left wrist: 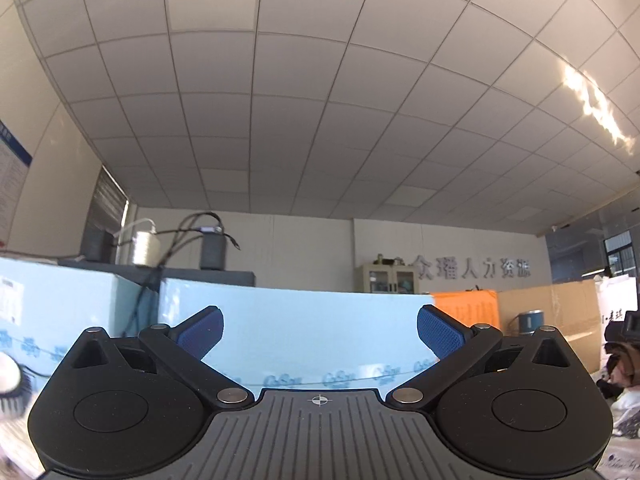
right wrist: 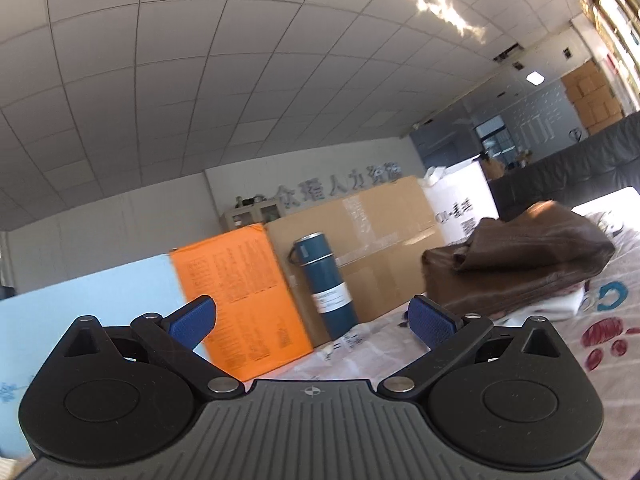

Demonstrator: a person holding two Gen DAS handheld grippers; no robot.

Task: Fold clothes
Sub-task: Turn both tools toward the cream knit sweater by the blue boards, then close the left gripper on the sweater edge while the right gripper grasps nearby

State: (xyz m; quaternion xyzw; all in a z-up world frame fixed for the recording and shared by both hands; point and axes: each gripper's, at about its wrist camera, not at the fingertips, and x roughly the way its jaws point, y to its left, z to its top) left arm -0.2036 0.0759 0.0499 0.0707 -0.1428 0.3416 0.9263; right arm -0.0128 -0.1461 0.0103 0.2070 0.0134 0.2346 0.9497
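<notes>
A pile of brown folded clothes [right wrist: 520, 256] lies on the patterned white table cover [right wrist: 608, 344] at the right of the right wrist view, on top of a white garment [right wrist: 560, 302]. My right gripper [right wrist: 314, 322] is open and empty, held above the table and left of the pile. My left gripper [left wrist: 320, 334] is open and empty, tilted up toward the ceiling in front of a light blue panel [left wrist: 304, 332]. No clothes lie between its fingers.
A dark teal flask [right wrist: 326, 284] stands on the table between an orange board [right wrist: 244, 300] and a cardboard box [right wrist: 372, 248]. A white sack [right wrist: 460, 204] stands behind the pile. Light blue panels wall the table's far side. A black sofa [right wrist: 572, 176] is far right.
</notes>
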